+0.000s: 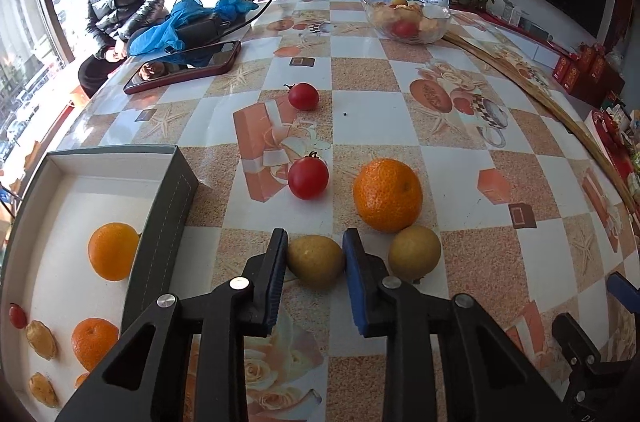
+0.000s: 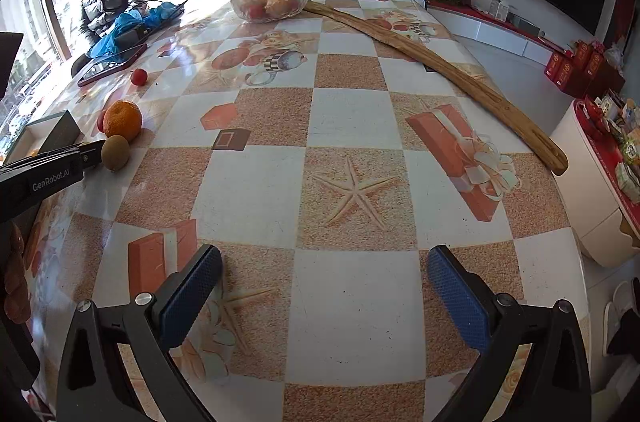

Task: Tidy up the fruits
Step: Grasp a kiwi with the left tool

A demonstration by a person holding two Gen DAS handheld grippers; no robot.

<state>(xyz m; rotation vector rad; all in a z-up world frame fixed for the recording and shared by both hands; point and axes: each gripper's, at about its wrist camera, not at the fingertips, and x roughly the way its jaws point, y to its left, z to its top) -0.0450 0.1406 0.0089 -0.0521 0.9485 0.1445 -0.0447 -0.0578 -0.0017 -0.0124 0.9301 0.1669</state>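
A checkered tabletop [image 1: 360,126] filled both views. At its 8 o'clock edge sat an open box [image 1: 168,222] holding two oranges, a small tomato and some pale pieces. An orange [image 1: 387,195] lay near the centre, with two tomatoes [image 1: 308,178] at its 10 o'clock. The left tool [image 1: 315,250] was clenched on a kiwi [image 1: 316,261]; a second kiwi [image 1: 414,253] sat at its 3 o'clock. The right tool [image 2: 324,298] hung released over bare tabletop.
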